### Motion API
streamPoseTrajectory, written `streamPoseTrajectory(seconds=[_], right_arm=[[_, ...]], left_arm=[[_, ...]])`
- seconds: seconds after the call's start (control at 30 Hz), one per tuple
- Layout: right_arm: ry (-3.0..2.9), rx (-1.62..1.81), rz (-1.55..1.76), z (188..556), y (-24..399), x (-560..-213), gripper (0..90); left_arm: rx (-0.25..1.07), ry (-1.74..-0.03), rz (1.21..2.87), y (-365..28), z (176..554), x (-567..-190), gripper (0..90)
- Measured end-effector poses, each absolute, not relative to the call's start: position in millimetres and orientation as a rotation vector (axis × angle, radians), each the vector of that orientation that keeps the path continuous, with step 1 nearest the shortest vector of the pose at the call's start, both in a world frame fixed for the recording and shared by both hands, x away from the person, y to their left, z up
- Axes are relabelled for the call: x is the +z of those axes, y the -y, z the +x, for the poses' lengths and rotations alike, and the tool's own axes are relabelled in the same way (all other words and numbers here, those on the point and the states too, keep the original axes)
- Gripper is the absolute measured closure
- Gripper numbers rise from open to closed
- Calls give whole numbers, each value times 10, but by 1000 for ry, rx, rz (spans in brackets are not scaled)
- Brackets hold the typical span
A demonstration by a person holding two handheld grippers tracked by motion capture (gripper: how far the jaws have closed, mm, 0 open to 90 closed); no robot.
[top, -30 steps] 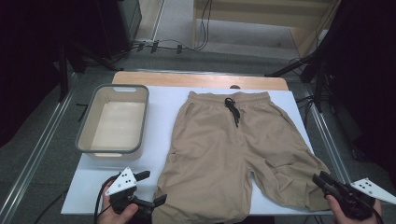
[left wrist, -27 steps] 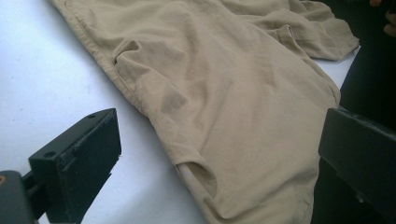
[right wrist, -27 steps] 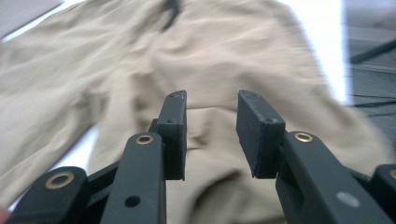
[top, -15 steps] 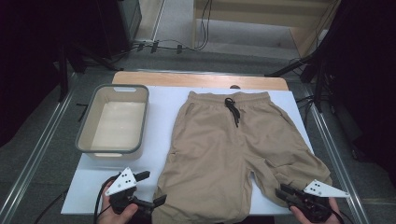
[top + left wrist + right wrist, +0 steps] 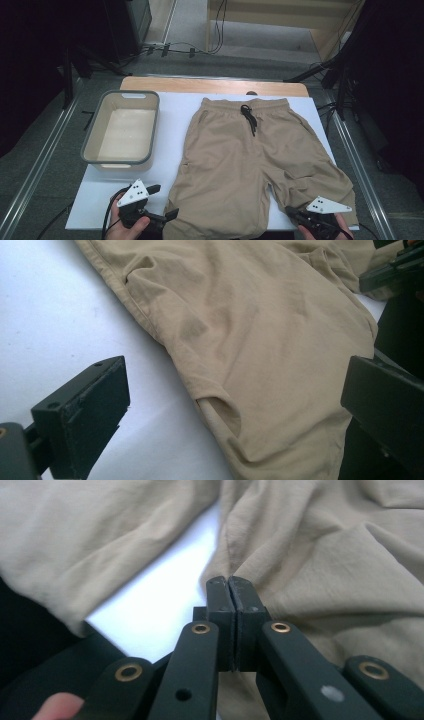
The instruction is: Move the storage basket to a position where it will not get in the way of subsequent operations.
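1. We see tan shorts (image 5: 250,165) lying flat on the white table (image 5: 175,117), waistband at the far edge, both legs pointing back toward us.
2. Their long axis runs from far to near, and the black drawstring (image 5: 248,118) hangs down the middle from the waistband.
3. Left of the shorts stands a grey bin (image 5: 121,129), its long side parallel to them and well apart from the fabric.
4. Our left gripper (image 5: 162,205) sits at the hem of the shorts' left leg, jaws wide, the hem corner between them and no pad pressing.
5. Our right gripper (image 5: 292,214) is at the hem of the right leg, by the gap between the legs.
6. Its jaws have just been closing; the pads now meet, and we cannot tell whether they pinch fabric.
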State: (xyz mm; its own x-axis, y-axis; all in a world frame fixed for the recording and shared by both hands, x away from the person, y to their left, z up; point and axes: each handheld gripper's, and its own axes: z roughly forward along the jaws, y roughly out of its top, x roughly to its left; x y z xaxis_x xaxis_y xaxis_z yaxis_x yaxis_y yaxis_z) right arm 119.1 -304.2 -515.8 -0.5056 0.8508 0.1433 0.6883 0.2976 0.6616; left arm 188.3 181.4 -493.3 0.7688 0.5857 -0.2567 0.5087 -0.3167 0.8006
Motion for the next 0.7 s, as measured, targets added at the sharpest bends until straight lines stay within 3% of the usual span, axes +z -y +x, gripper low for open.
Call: streamPoseTrajectory(seconds=[0.4,0.63,0.7], right_arm=[[-2439,1057,1312,976,2599,-5090,850],[-2302,1230,1275,1043,2956,-4919,621],[-2201,1220,1334,1055,3205,-4879,613]], left_arm=[[85,-816,1988,-1786,1876,-4945,0],[78,-825,1986,-1797,1892,-4960,0],[74,-827,1990,-1795,1897,-4970,0]])
